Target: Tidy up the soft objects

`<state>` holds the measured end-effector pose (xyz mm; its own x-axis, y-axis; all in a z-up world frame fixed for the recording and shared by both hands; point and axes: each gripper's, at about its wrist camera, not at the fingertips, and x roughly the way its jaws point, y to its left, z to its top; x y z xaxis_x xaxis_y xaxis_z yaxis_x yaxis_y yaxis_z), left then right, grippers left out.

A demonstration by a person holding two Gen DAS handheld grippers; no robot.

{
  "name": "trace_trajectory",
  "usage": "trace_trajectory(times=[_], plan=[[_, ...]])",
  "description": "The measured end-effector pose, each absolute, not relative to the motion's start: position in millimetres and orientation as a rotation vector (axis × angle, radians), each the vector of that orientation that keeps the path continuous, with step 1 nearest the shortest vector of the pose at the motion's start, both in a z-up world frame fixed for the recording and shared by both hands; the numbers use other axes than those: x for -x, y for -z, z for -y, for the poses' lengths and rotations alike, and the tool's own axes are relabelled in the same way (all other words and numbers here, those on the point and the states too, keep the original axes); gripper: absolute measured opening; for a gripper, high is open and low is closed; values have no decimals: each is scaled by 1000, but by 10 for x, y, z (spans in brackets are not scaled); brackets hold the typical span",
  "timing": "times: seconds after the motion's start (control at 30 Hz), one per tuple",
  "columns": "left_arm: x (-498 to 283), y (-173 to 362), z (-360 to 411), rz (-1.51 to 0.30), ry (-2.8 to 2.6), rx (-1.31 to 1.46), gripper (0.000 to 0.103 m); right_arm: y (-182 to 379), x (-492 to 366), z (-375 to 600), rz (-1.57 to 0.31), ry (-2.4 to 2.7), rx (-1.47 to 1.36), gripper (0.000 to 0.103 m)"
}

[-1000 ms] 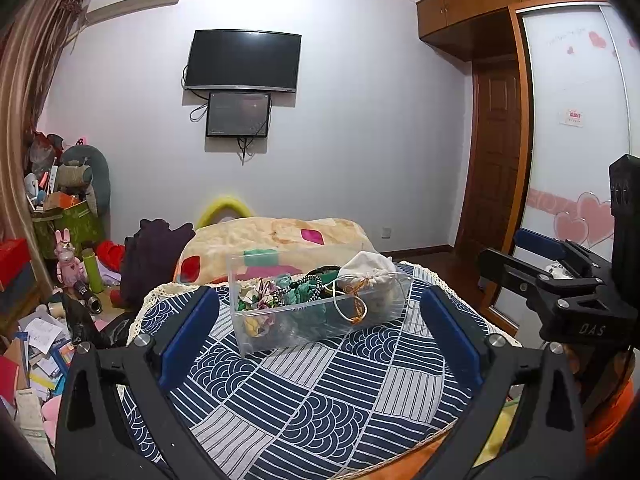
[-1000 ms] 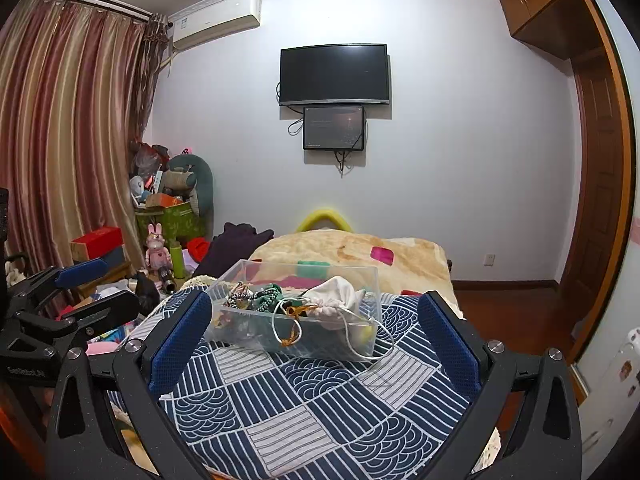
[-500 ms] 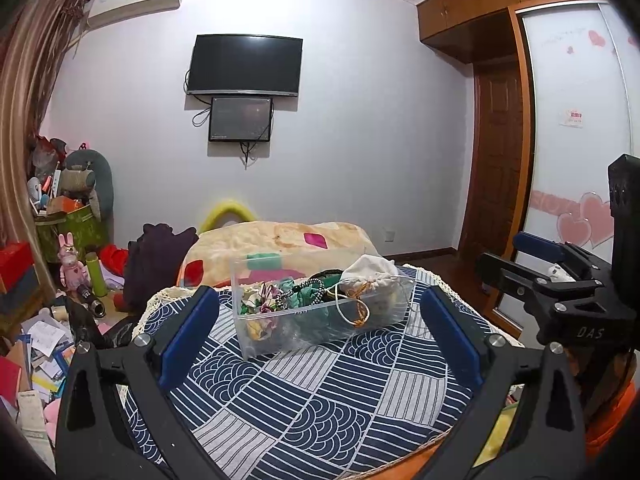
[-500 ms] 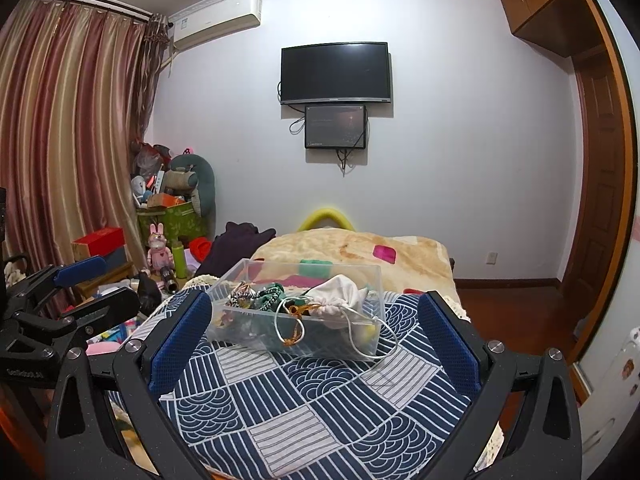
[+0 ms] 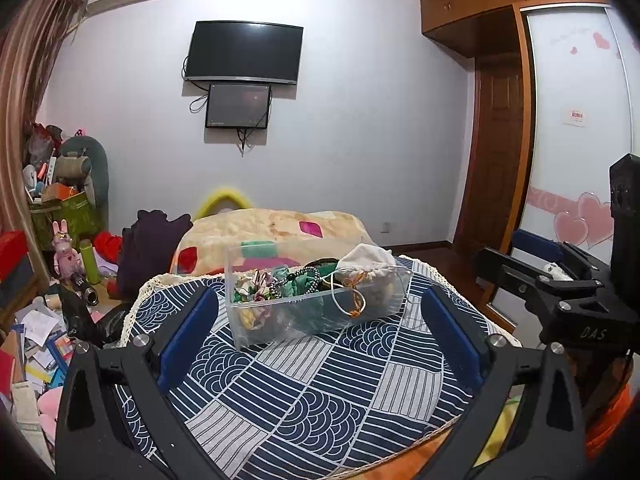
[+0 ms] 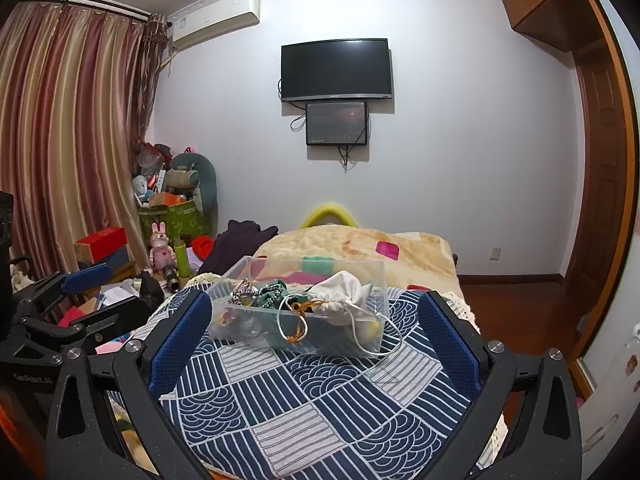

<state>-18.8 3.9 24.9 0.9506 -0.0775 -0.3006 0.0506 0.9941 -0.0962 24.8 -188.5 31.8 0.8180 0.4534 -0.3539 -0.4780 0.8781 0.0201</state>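
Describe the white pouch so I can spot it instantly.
On the blue patterned cloth sits a clear bin of small soft things. The white pouch bulges at its right end, beside green fabric; only it is plain white, its drawstring hanging over the bin's front wall.

My blue-padded fingers (image 5: 188, 336) frame a clear box (image 5: 308, 312). Under it lies a navy-and-white wave-patterned cloth (image 5: 320, 392). In the box sits a white pouch (image 5: 368, 264)

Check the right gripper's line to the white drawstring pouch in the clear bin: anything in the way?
Nothing visible blocks it. The right gripper is open, with only bare patterned cloth before the clear bin. The white drawstring pouch lies on top; its cords hang over the near wall.
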Motion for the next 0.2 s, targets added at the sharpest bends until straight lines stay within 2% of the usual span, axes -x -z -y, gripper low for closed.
trace_trajectory(times=[0.2], plan=[[192, -252, -44, -305, 58, 86, 103, -314, -246, 1883, -363, -500, 70, 103]])
